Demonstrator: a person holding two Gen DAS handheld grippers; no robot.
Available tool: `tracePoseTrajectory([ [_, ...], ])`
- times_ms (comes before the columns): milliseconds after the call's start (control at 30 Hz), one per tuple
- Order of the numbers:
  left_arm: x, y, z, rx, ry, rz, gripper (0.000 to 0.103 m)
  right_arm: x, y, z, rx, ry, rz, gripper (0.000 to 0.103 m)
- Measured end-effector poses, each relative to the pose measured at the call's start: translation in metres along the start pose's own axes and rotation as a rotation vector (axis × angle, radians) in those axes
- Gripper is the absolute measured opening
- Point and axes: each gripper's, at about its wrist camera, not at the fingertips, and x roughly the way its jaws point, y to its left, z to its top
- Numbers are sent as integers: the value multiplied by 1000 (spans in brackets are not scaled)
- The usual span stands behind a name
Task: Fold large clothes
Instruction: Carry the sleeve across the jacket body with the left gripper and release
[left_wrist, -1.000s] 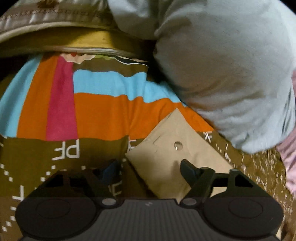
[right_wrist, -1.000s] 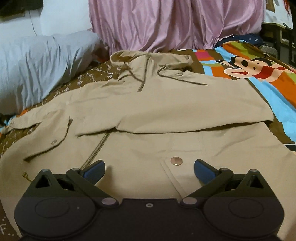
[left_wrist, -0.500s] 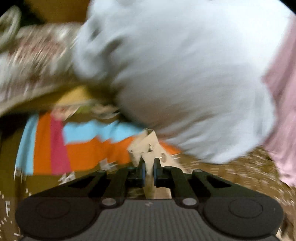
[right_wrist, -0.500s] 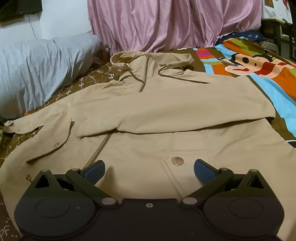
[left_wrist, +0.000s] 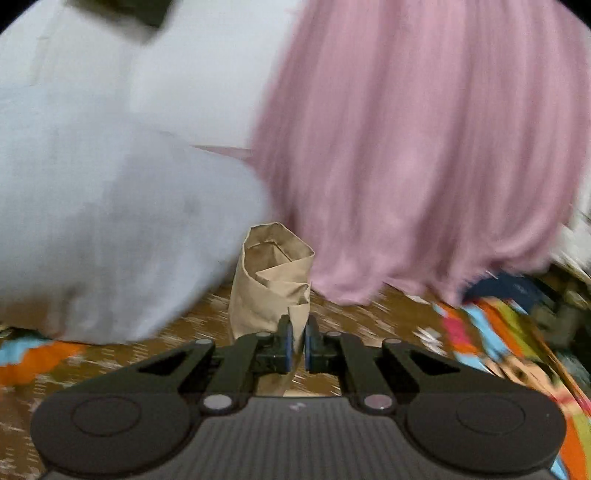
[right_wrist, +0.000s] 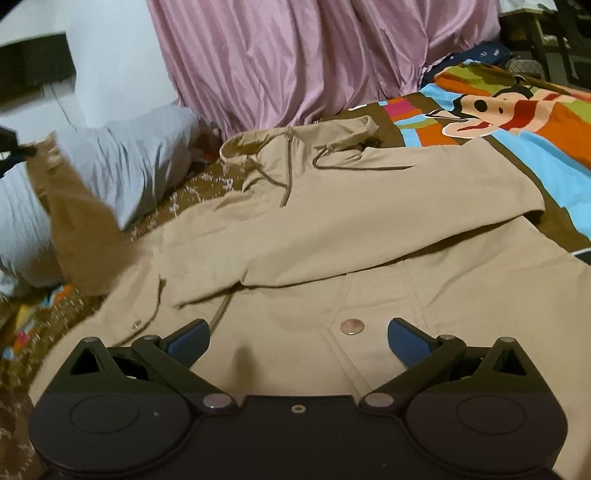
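the tan jacket (right_wrist: 369, 236) lies spread on the bed (right_wrist: 546, 147), its sleeve cuff (left_wrist: 273, 280) clamped in the left gripper (left_wrist: 297, 347) fingers and lifted for a fold across the body, likely next, while the right gripper (right_wrist: 297, 339) hovers with fingers apart; blur hides the sleeve's length.

Jacket (right_wrist: 369, 229): tan all over, showing a darker brown zipper (right_wrist: 286, 184) and drawcord, plus a coppery snap (right_wrist: 352, 326). Its cuff (left_wrist: 271, 280) is reading the same tan in the left wrist view. Curtain (right_wrist: 295, 62) is showing pink, pleated. Pillow (right_wrist: 140, 155) is appearing pale grey-blue. Bedspread (right_wrist: 517, 122): brown ground with white specks, carrying orange, sky-blue, magenta and green blocks and a cartoon monkey. Gripper pads (right_wrist: 406, 343) are showing blue on black bodies.
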Motion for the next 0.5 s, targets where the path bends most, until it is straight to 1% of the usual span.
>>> tracePoseTrajectory([
  [67,7,-37,-19,32,45,-69,6,-5,-3,0,29,-33,13,102],
  [133,18,-68,-47,27,106,-133,6,-15,-8,-2,58,-87,19,102],
  [267,46,-107,-108,-16,213,-219,6,-39,-9,-7,80,-237,-61,102],
  [333,59,-117,-139,-30,279,-241,6,-48,-11,-9,101,-290,-93,102],
  [367,66,-119,-154,-31,319,-269,7,-51,-13,-10,114,-308,-103,102],
  [433,73,-118,-178,-27,389,-303,9,-55,-18,-11,138,-332,-111,102],
  [500,72,-114,-193,-45,447,-342,15,-57,-22,-11,149,-341,-114,102],
])
